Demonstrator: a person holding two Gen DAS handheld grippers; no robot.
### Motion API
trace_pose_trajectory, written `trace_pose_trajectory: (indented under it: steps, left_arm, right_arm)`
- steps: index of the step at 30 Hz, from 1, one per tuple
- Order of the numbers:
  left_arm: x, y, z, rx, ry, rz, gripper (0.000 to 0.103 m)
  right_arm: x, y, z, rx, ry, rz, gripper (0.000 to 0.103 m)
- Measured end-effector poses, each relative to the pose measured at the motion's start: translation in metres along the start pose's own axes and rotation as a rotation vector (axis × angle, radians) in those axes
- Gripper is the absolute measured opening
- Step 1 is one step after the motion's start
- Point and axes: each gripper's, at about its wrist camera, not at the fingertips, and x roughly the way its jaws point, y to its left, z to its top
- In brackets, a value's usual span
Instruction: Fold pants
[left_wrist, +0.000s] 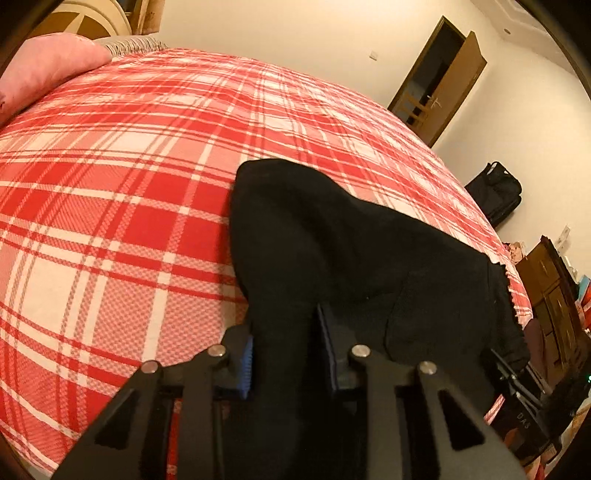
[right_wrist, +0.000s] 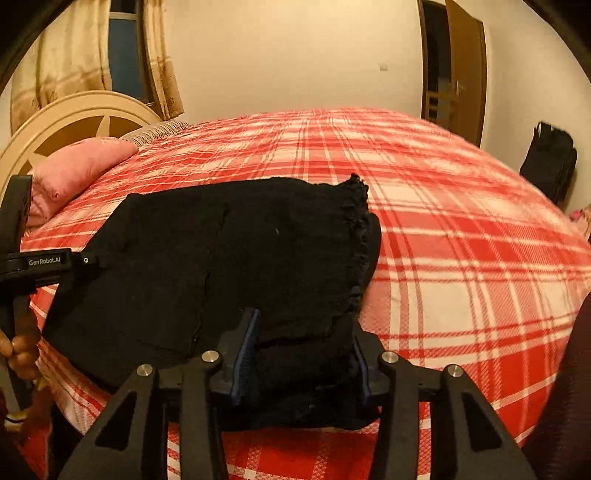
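Black pants (right_wrist: 240, 251) lie folded in a thick stack near the front edge of a bed with a red and white plaid sheet (right_wrist: 461, 229); a frayed hem runs along their right side. My right gripper (right_wrist: 304, 325) grips the near right end of the stack, its blue pads pressing both sides. In the left wrist view the pants (left_wrist: 314, 229) rise as a dark bunch from between the fingers of my left gripper (left_wrist: 286, 325), which is shut on the cloth. That left gripper (right_wrist: 85, 260) also reaches the stack's left edge in the right wrist view, held by a hand (right_wrist: 18, 347).
A pink pillow (right_wrist: 74, 166) and a cream headboard (right_wrist: 74, 118) stand at the bed's far left. Beyond the bed are a brown open door (right_wrist: 465, 66), a black bag (right_wrist: 550, 162) by the wall and a wooden cabinet (left_wrist: 554, 295). Plaid sheet stretches wide beyond the pants.
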Motion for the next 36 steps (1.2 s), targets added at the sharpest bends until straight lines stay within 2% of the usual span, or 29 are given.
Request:
trace_pose_trajectory:
  steps: [1, 3, 7, 9, 11, 13, 14, 16, 17, 18, 21, 27, 36]
  left_arm:
    - [0.001, -0.002, 0.000, 0.007, -0.001, 0.008, 0.031]
    - [0.002, -0.006, -0.001, 0.021, -0.007, 0.041, 0.045]
    - [0.007, -0.012, 0.001, 0.037, 0.003, 0.028, 0.062]
    - [0.007, -0.014, 0.003, 0.054, 0.010, 0.027, 0.074]
    - [0.010, -0.021, 0.005, 0.064, 0.021, 0.041, 0.080]
    - [0.012, -0.026, 0.006, 0.068, 0.025, 0.062, 0.080]
    - [0.013, -0.027, 0.007, 0.071, 0.023, 0.071, 0.077]
    - [0.012, -0.026, 0.007, 0.070, 0.013, 0.089, 0.059]
    - [0.010, -0.025, 0.008, 0.072, 0.013, 0.098, 0.041]
    - [0.009, -0.024, 0.009, 0.071, 0.016, 0.089, 0.028]
    - [0.008, -0.024, 0.010, 0.075, 0.022, 0.076, 0.019]
    - [0.003, -0.032, 0.008, 0.111, 0.009, 0.102, 0.014]
    - [-0.012, -0.041, 0.014, 0.149, -0.032, 0.127, 0.012]
  right_arm:
    - [0.001, -0.001, 0.000, 0.006, 0.004, 0.001, 0.046]
    - [0.004, -0.008, -0.003, 0.053, 0.016, 0.020, 0.046]
    - [0.004, -0.010, -0.004, 0.075, 0.024, 0.040, 0.046]
    - [0.006, -0.014, -0.005, 0.098, 0.032, 0.056, 0.049]
    - [0.009, -0.022, -0.006, 0.154, 0.039, 0.091, 0.050]
    - [0.010, -0.027, -0.007, 0.178, 0.042, 0.112, 0.051]
    - [0.010, -0.025, -0.007, 0.168, 0.041, 0.107, 0.050]
    - [0.009, -0.019, -0.006, 0.140, 0.040, 0.082, 0.050]
    - [0.008, -0.017, -0.005, 0.132, 0.039, 0.073, 0.049]
    - [0.008, -0.015, -0.005, 0.122, 0.038, 0.062, 0.048]
    - [0.005, -0.010, -0.004, 0.093, 0.034, 0.041, 0.046]
    - [-0.007, -0.003, 0.005, 0.051, 0.010, 0.017, 0.041]
    - [-0.025, 0.013, 0.017, -0.012, -0.044, -0.014, 0.035]
